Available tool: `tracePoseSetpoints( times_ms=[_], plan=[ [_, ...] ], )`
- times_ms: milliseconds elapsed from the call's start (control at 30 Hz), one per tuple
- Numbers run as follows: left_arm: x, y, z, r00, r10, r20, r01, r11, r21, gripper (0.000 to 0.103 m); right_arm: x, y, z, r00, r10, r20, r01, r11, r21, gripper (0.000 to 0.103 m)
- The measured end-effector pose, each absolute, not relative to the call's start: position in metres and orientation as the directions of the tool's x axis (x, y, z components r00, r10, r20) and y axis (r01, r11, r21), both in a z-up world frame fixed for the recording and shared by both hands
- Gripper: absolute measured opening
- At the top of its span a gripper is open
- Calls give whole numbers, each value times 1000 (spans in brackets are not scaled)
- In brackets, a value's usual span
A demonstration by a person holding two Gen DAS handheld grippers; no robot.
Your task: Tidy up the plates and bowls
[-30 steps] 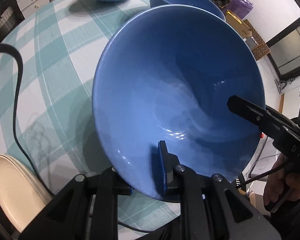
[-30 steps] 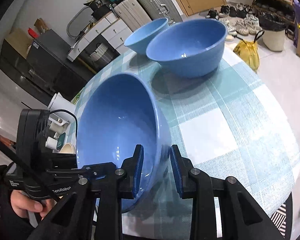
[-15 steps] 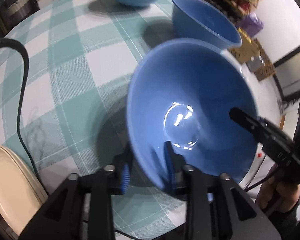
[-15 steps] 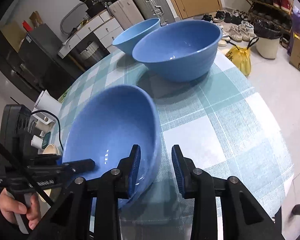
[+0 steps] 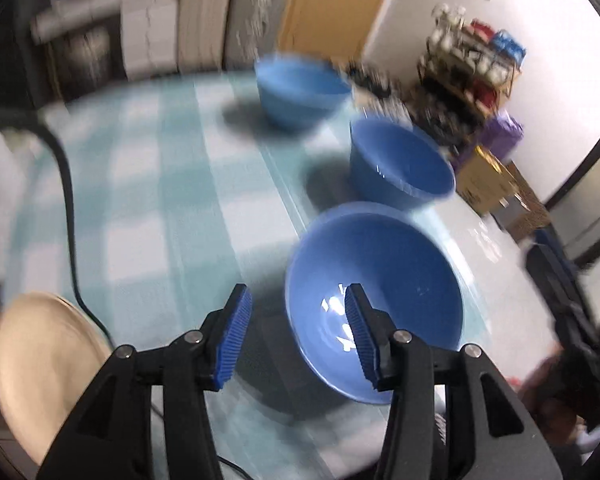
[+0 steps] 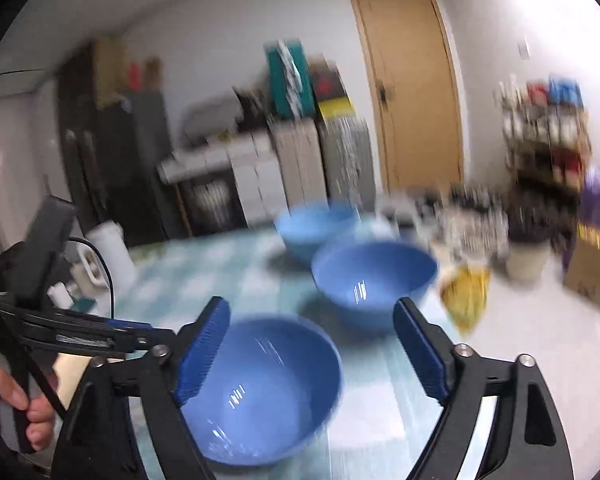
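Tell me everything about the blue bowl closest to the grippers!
The nearest blue bowl is round, deep, plain and glossy, likely ceramic, with light glinting inside. It looks empty and sits upright on the checked tablecloth. The left gripper and right gripper stand open, not touching it.

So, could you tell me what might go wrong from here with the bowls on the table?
The nearest bowl sits close to the table's edge, so a knock could tip it off. The black cable trails across the cloth beside the cream plate and could snag the left tool.
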State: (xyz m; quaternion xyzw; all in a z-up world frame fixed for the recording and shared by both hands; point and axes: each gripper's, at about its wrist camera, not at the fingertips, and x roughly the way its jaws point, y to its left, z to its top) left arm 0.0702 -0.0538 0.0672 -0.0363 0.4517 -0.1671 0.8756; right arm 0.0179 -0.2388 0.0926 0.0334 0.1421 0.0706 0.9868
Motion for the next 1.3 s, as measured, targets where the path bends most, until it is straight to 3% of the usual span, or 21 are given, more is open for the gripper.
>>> tracePoseSetpoints(
  times_ms=[67,167,300,367,433,500,633,833,967,1167,1300],
  plan=[
    [59,-56,80,618,-314,-721,271,946,-179,55,-3,-231,104,970,164,-177,-157,986,55,100],
    [46,-56,96,690,-315,-652,264,948,-177,68,-31,-218,117,978,203,-42,-204,978,-28,102],
    [33,-48,111,773,-338,-537,253,940,-227,81,-42,-206,128,978,199,-58,-203,976,-78,102],
    [30,-47,114,795,-314,-520,231,948,-219,83,-43,-206,132,974,214,-71,-218,975,-47,102],
    [25,-46,119,825,-276,-493,208,959,-191,93,-47,-209,134,972,221,-77,-222,975,1,102],
    [18,-45,122,855,-242,-459,186,969,-164,96,-52,-213,134,970,232,-79,-229,972,47,102],
    [-2,-43,123,906,-179,-384,132,981,-144,99,-67,-216,120,963,266,-50,-259,959,111,102],
    [-14,-47,107,943,-41,-332,31,999,-33,103,-72,-222,105,959,262,-104,-242,954,176,102],
    [-10,-41,93,925,-70,-373,46,996,-71,103,-72,-226,101,958,265,-110,-238,947,215,102],
    [-15,-32,87,928,-108,-357,53,986,-160,103,-65,-217,98,935,328,-131,-294,928,229,102],
    [-18,-38,87,927,-114,-357,67,987,-143,103,-66,-212,94,935,329,-129,-297,930,215,102]
  ],
)
